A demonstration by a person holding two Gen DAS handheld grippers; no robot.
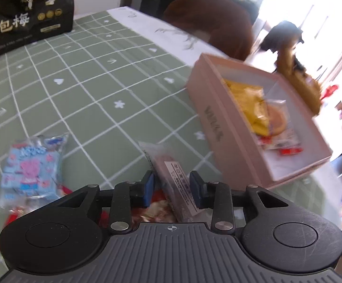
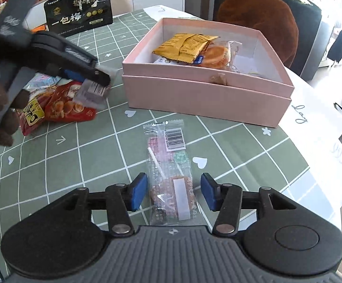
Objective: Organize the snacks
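The left gripper (image 1: 172, 188) is seen in its own view with its blue pads (image 1: 149, 189) spread to either side of a clear-wrapped bar (image 1: 174, 184), which lies between them; whether the pads press on it cannot be told. From the right wrist that gripper (image 2: 100, 77) is shown over a pile of red packets (image 2: 69, 106), its tips at the bar (image 2: 95, 92). A blue packet (image 1: 32, 167) is shown only in the left view, left of the jaws. The right gripper (image 2: 173, 194) is held apart around a lollipop packet (image 2: 171, 174) lying flat on the checked cloth (image 2: 88, 155), neither pad touching it. The pink box (image 2: 206, 96) is seen open beyond it, with a yellow sachet (image 2: 185, 47) and a round cake (image 2: 218, 55) inside near its far side. Bare cloth lies between packet and box. The box sits close to the table's right edge, where a white sheet (image 2: 312, 118) hangs over. A black bag (image 2: 78, 11) stands at the far edge
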